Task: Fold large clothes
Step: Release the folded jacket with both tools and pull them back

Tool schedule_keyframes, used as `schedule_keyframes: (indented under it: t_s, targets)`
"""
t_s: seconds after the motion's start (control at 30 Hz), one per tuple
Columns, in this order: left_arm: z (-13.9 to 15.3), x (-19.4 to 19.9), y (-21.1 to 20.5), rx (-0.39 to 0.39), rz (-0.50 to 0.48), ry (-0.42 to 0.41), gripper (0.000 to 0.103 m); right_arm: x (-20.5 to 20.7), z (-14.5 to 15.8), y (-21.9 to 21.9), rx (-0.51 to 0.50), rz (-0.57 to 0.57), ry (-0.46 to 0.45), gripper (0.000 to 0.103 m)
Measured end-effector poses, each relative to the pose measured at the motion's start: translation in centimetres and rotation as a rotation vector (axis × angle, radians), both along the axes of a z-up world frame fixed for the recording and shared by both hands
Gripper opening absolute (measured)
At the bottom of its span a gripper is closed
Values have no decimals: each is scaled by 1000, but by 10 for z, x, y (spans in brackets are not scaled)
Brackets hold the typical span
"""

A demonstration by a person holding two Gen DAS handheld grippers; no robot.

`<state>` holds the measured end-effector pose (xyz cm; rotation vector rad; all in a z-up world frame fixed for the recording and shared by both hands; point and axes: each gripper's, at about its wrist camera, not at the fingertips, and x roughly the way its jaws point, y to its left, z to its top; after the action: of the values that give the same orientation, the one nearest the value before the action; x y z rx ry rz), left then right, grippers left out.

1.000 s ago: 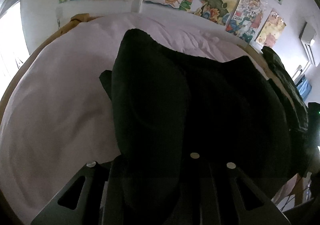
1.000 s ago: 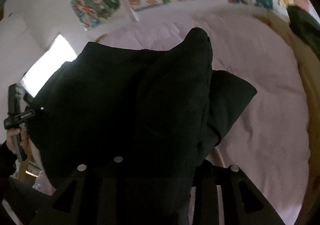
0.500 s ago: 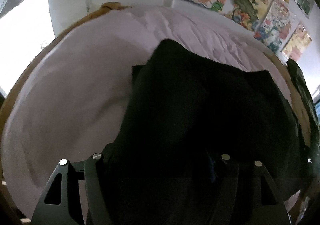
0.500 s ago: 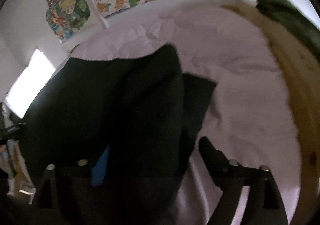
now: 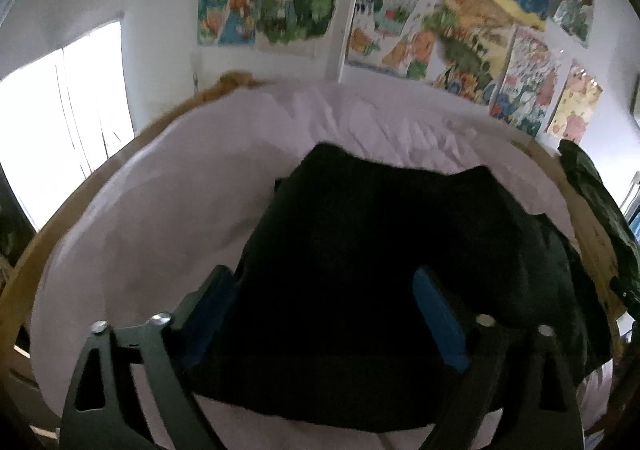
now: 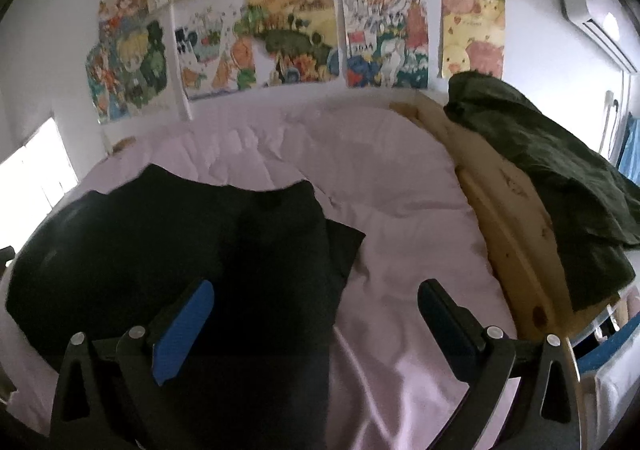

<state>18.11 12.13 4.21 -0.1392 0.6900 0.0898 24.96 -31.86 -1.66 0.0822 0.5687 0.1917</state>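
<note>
A black garment [image 5: 360, 234] lies folded on the pale pink bed sheet [image 5: 160, 210]. In the left wrist view my left gripper [image 5: 320, 272] hangs over its near edge with its jaws opening. The cloth shows between the blue pads [image 5: 440, 322], but they do not press on it. In the right wrist view the black garment [image 6: 160, 242] fills the left half, and its right edge runs between the fingers of my right gripper [image 6: 316, 284]. Those jaws are opening too, wide apart, and the blue pad [image 6: 180, 330] touches no cloth.
A dark green garment [image 6: 540, 170] is draped over the wooden bed rail [image 6: 508, 234] on the right; the same dark green garment [image 5: 592, 190] shows in the left wrist view. Colourful posters [image 6: 288, 38] cover the far wall. A bright window [image 5: 64, 122] is at the left and an air conditioner [image 6: 588, 10] is high on the right.
Both grippers have gone from shut on the black garment to wide open and have drawn back from it. The garment has dropped flat onto the sheet.
</note>
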Motion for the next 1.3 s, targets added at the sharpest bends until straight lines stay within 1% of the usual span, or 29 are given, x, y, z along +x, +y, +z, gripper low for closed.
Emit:
schedule_keyframes:
  t_s: [0.03, 0.2, 0.33, 0.47, 0.67, 0.77, 0.9, 1.0, 1.13, 1.3]
  targets:
    - [3, -8, -3, 8, 2, -26, 100, -6, 2, 3, 10, 8, -12, 103]
    - [15, -41, -18, 45, -24, -124, 101, -37, 11, 15, 53, 15, -68, 103]
    - [19, -63, -30, 74, -47, -165, 101, -65, 15, 26, 100, 33, -100, 103]
    - [27, -82, -42, 71, -68, -209, 101, -95, 22, 39, 141, 67, -145, 103]
    - [33, -118, -55, 81, -98, -289, 101, -134, 30, 52, 127, 91, -219, 103]
    - [31, -135, -59, 108, -92, -319, 101, -152, 30, 56, 124, 92, -238, 103]
    - [26, -157, -70, 153, -107, -344, 101, -170, 25, 60, 107, 94, -252, 103]
    - [17, -167, -73, 182, -101, -333, 101, -185, 23, 66, 72, 97, -270, 103]
    - [0, -176, -77, 179, -104, -294, 101, -203, 16, 69, 62, 102, -280, 103]
    - [-12, -189, -80, 182, -91, -275, 101, -216, 12, 75, 35, 107, -293, 103]
